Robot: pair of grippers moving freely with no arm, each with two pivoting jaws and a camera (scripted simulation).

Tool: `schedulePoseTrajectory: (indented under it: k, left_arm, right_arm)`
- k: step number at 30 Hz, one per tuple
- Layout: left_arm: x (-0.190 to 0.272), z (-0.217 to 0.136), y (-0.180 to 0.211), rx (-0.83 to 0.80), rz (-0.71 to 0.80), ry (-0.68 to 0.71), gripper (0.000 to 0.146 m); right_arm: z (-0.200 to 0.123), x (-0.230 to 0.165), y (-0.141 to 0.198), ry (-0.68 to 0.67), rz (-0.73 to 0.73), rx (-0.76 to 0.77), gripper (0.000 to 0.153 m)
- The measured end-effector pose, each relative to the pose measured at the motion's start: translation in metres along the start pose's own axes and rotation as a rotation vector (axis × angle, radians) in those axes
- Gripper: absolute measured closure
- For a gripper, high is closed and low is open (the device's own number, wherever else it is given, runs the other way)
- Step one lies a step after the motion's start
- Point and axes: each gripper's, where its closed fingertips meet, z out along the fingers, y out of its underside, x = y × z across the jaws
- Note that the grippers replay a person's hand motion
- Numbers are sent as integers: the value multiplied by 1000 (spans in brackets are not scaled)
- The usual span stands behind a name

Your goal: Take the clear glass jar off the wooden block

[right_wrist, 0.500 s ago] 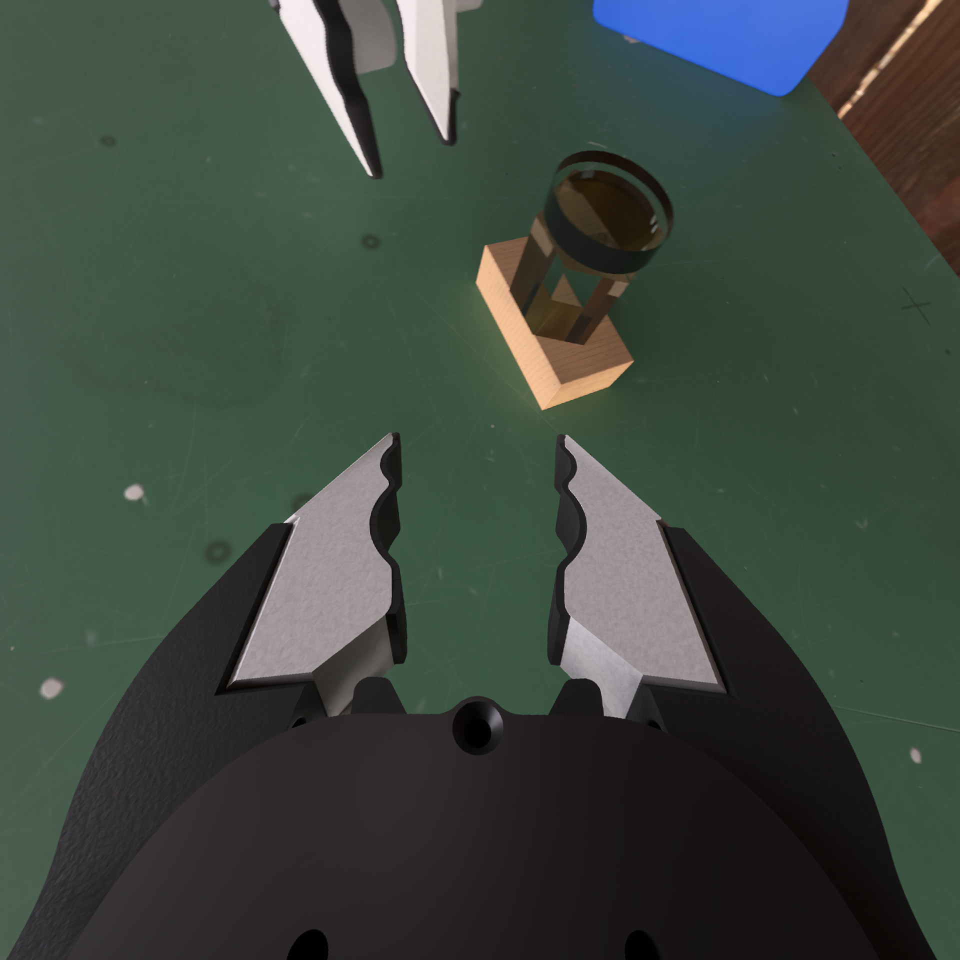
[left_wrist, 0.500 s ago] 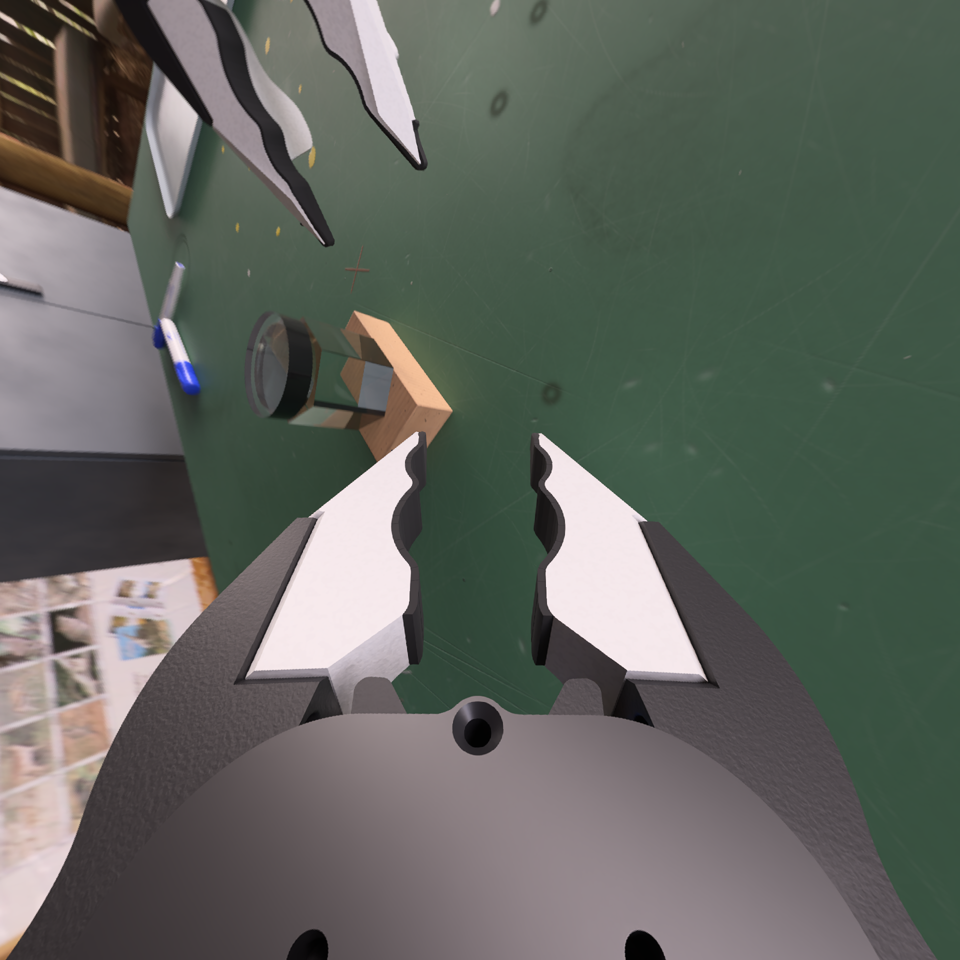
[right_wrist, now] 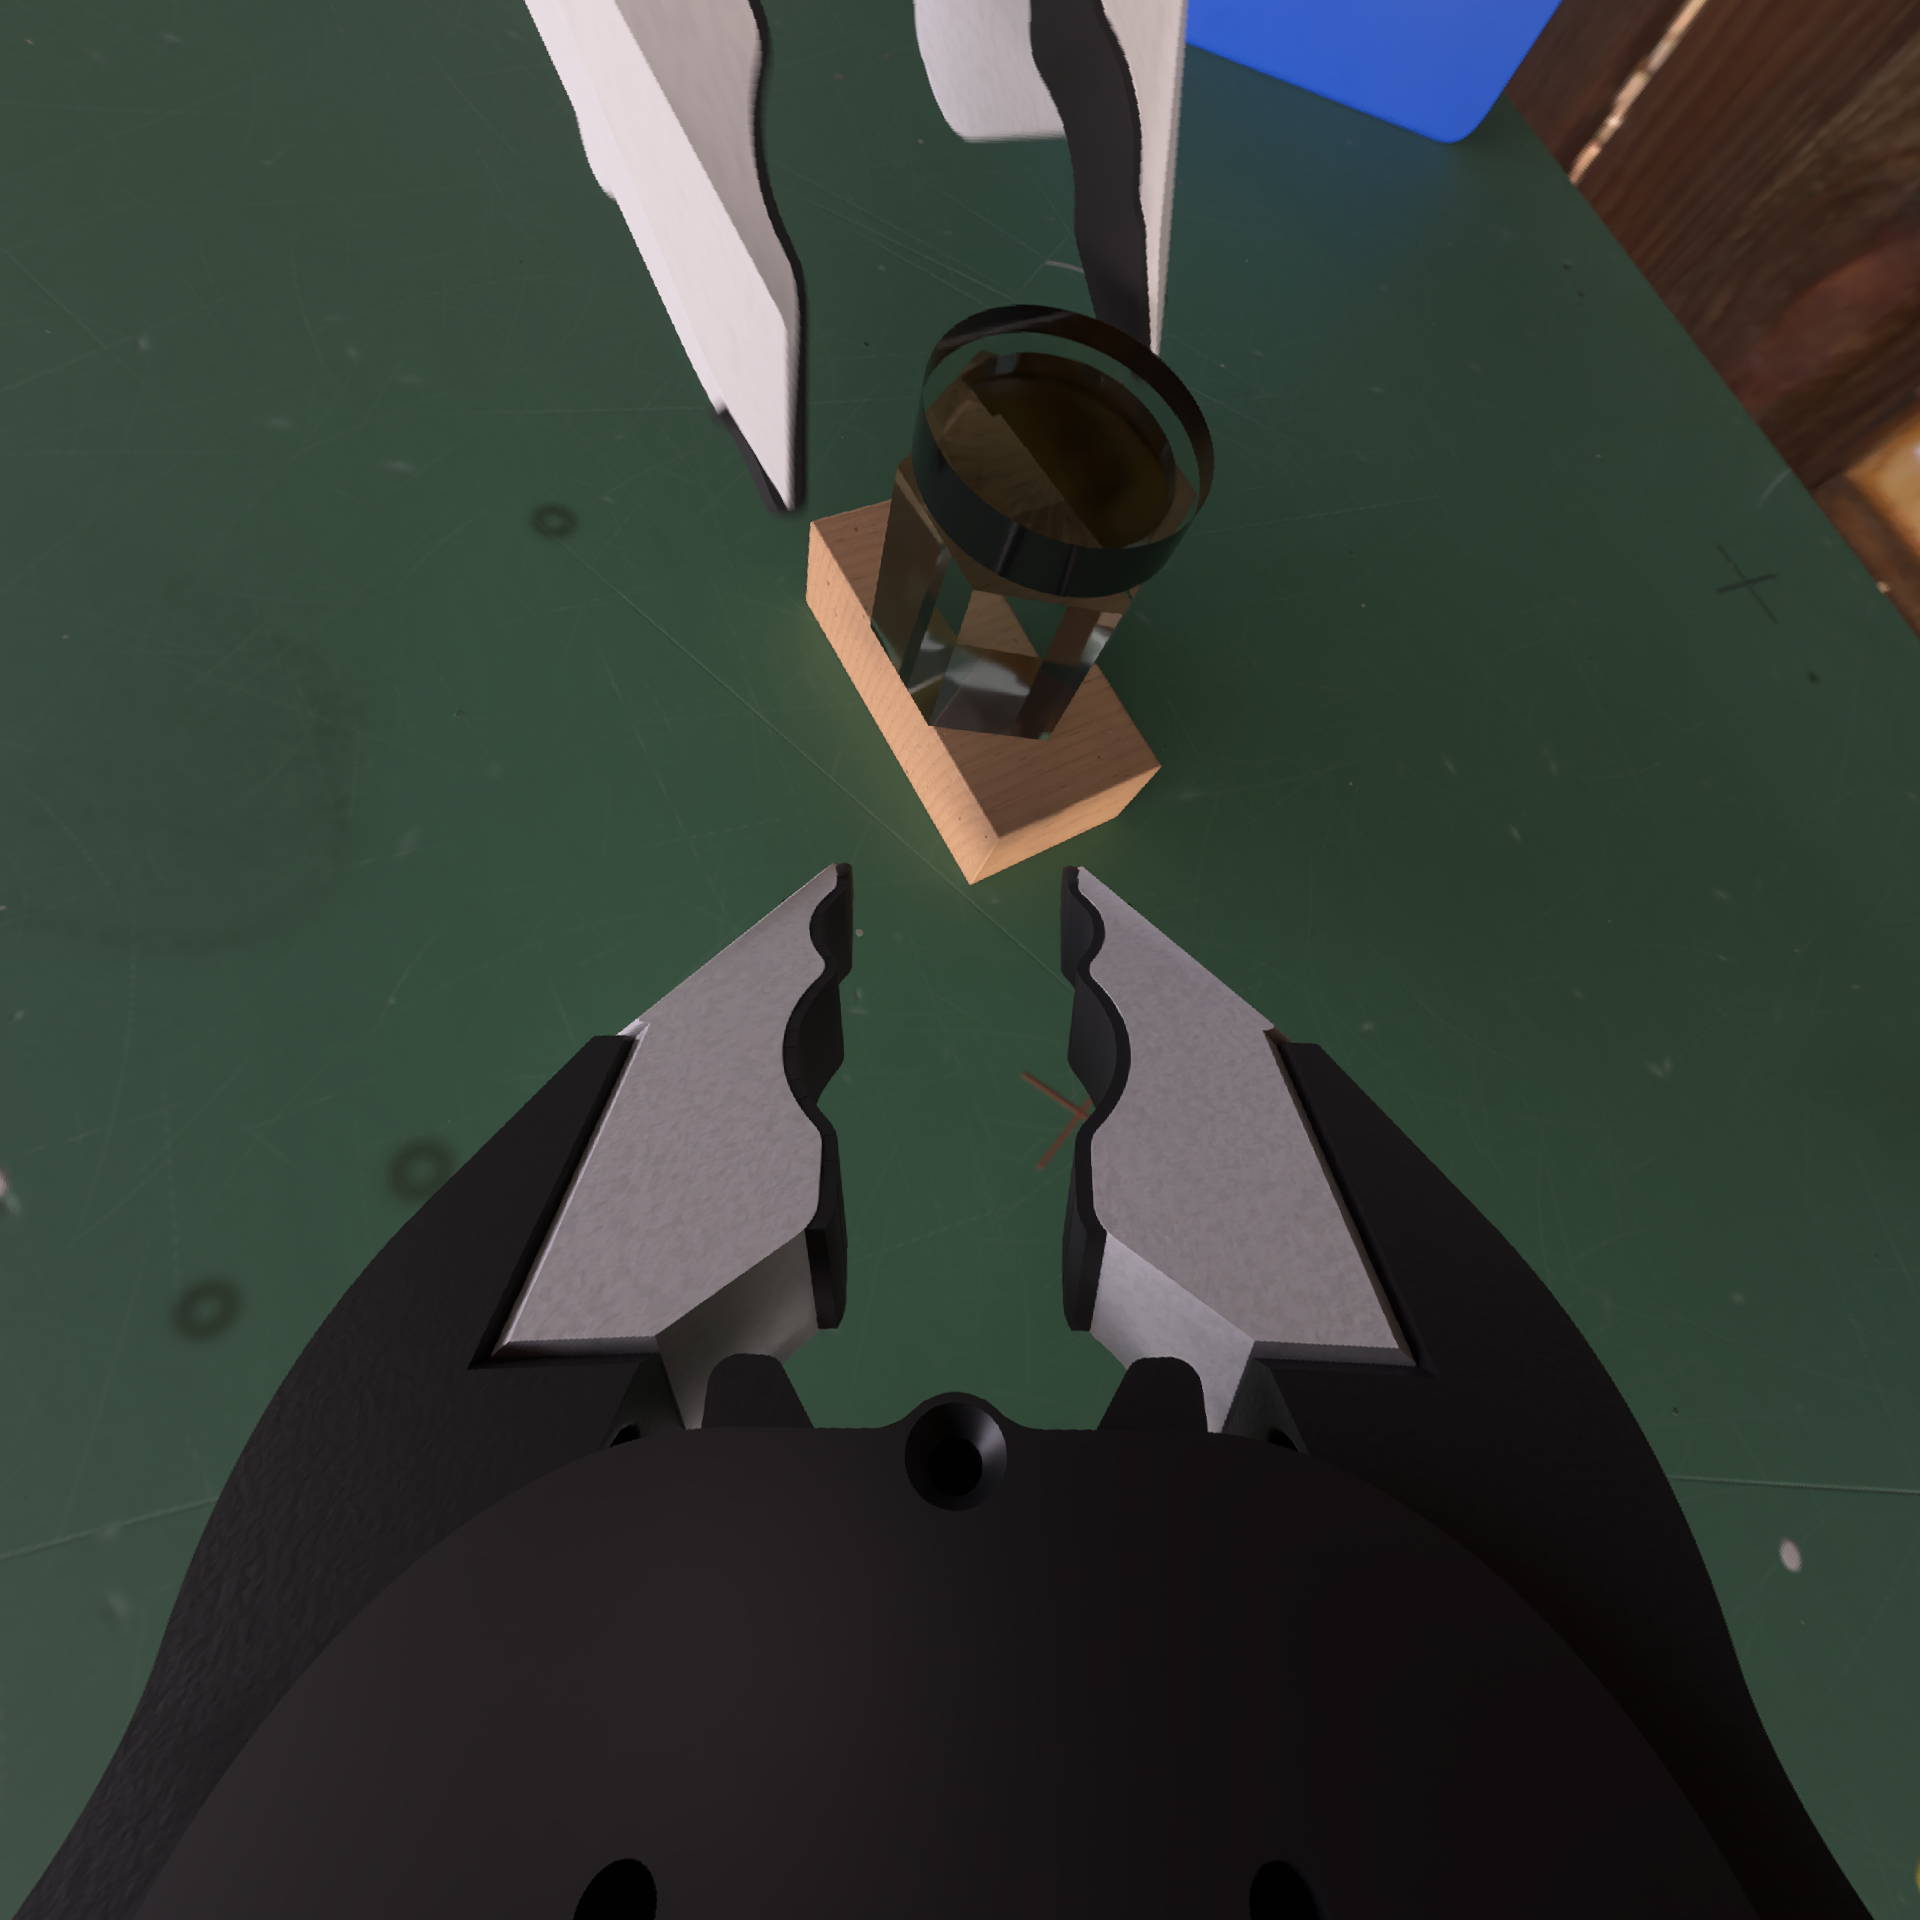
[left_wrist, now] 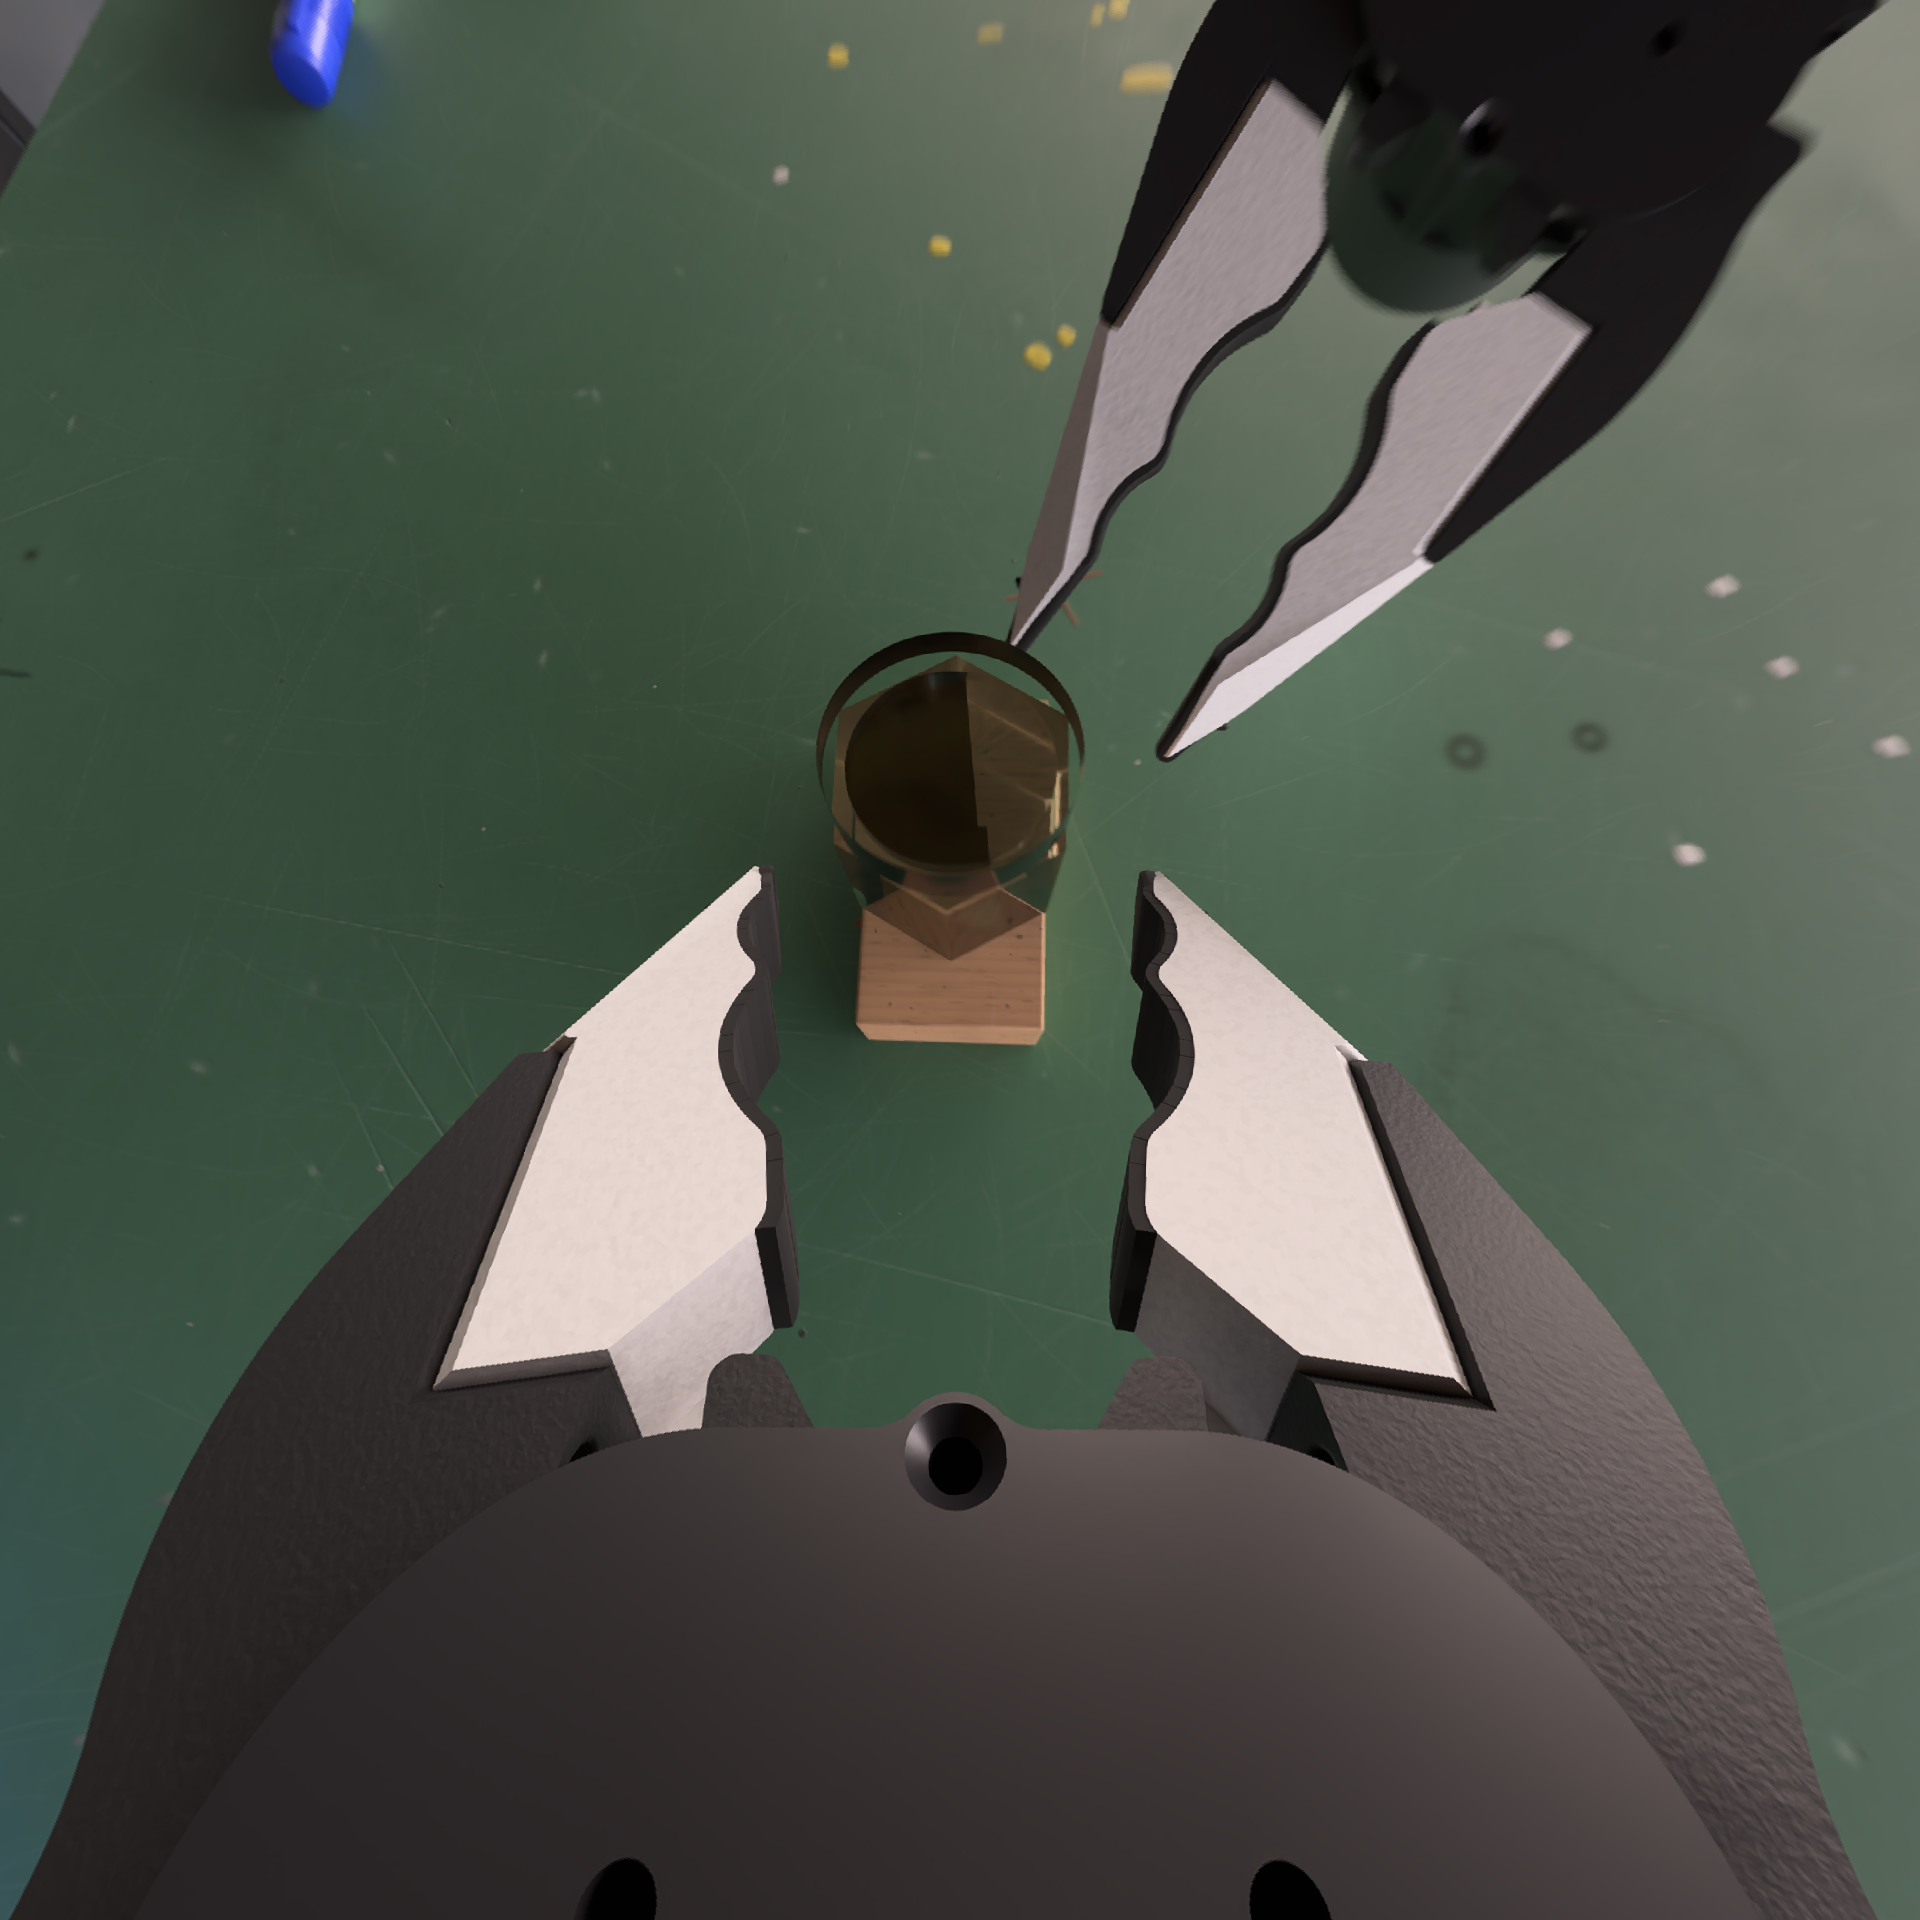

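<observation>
**A:** so where's the clear glass jar (right_wrist: 1023, 540) at right now?

**B:** sitting upright on the wooden block (right_wrist: 1023, 795), which is flat on the green table (left_wrist: 416, 623). Nobody's touching it.

**A:** and the grippers?

**B:** left gripper (left_wrist: 951, 883) hangs above the jar, looking down into its mouth, fingers spread wide, wider than the jar. Right gripper (right_wrist: 956, 873) is just beside the block's corner, fingers parted but narrower, nothing between them.

**A:** anything else around?

**B:** a blue box (right_wrist: 1382, 62) near the table's far edge, and a blue-capped marker (left_wrist: 310, 47) off to the side.
</observation>
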Motion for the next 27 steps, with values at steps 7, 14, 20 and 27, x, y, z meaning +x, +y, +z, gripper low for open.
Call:
schedulePoseTrajectory:
  k: [7,14,20,27]
  left_arm:
    - [1,20,-5,-103,27,58,82]
    - [-7,18,-7,-39,87,-42,93]
    - [1,24,-16,20,92,-54,94]
    - [8,32,-25,57,93,-31,94]
  right_arm:
    - [1,-2,-4,-4,-77,38,116]
    - [3,6,-4,48,-204,-18,119]
    - [-11,2,3,236,-246,-76,120]
    - [-28,1,14,400,-259,-111,125]
